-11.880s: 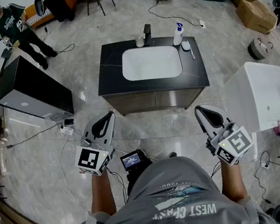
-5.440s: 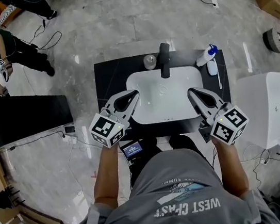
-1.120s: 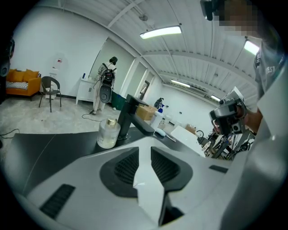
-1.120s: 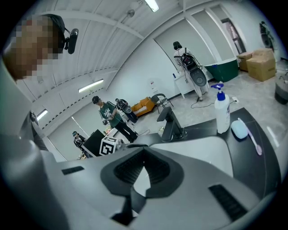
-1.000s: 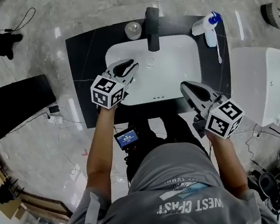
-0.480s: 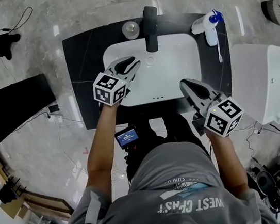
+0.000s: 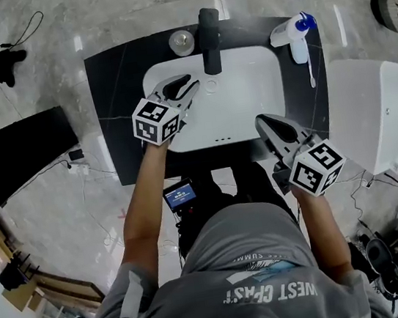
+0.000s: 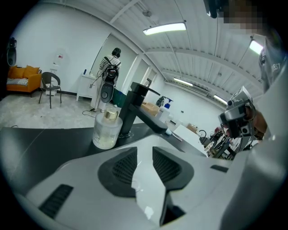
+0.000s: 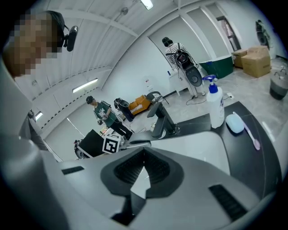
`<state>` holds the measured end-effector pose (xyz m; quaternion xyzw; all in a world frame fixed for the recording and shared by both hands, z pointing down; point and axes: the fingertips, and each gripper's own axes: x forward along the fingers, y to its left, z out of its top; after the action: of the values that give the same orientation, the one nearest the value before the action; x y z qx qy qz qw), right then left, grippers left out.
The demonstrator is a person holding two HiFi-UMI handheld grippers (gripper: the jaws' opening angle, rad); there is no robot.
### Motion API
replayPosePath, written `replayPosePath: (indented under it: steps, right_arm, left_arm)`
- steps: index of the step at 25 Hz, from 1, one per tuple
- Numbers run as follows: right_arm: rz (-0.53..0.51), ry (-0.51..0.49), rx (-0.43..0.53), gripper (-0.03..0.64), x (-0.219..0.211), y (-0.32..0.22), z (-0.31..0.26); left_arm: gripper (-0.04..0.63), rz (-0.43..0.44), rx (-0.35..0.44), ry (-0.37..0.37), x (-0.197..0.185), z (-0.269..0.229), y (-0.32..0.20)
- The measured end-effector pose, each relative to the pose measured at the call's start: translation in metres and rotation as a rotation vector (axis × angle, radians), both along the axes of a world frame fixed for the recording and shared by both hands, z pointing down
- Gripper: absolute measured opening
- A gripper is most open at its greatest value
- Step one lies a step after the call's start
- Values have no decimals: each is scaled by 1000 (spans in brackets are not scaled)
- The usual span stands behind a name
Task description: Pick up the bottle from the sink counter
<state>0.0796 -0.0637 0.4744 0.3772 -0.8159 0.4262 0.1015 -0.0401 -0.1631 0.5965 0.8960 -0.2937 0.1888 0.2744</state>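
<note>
Head view: looked steeply down on a black counter with a white basin sunk in it.
Glass bottle: stood upright on the counter behind the basin's left back corner, just left of the faucet. Gold cap and pale clear liquid inside, plain in the left gripper view.
Spray bottle: white with a blue head, stood upright at the counter's right back corner. Contents hidden by the opaque wall.
Brush: lay on the counter just in front of the spray bottle, with a pale blue head and pink handle in the right gripper view.
Left gripper: hovered over the basin's left back part, pointed toward the glass bottle and apart from it. Fingers released, with a narrow gap and only white basin showing through it.
Right gripper: hung over the counter's front edge on the right, well apart from both bottles. Fingers clenched tip to tip on nothing.
In the way: faucet's black column rose just beside the glass bottle. Basin rim and a strip of counter lay between that bottle and the left gripper.
Around: white tub right of the counter, black cabinet left of it, cables on the marble floor. Person in a striped top stood far behind in the left gripper view.
</note>
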Motion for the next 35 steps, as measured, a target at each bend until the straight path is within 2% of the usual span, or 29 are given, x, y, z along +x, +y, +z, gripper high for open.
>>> replayPosePath:
  steps: [9, 18, 35]
  right_arm:
    - [0, 9, -14, 2, 2, 6, 4]
    - [-5, 13, -22, 2, 0, 10, 7]
    - [-23, 26, -44, 2, -6, 20, 15]
  left_arm:
    - [130, -8, 6, -1, 6, 9, -10]
    - [177, 7, 53, -24, 15, 15, -18]
    - [291, -175, 95, -58, -4, 23, -56]
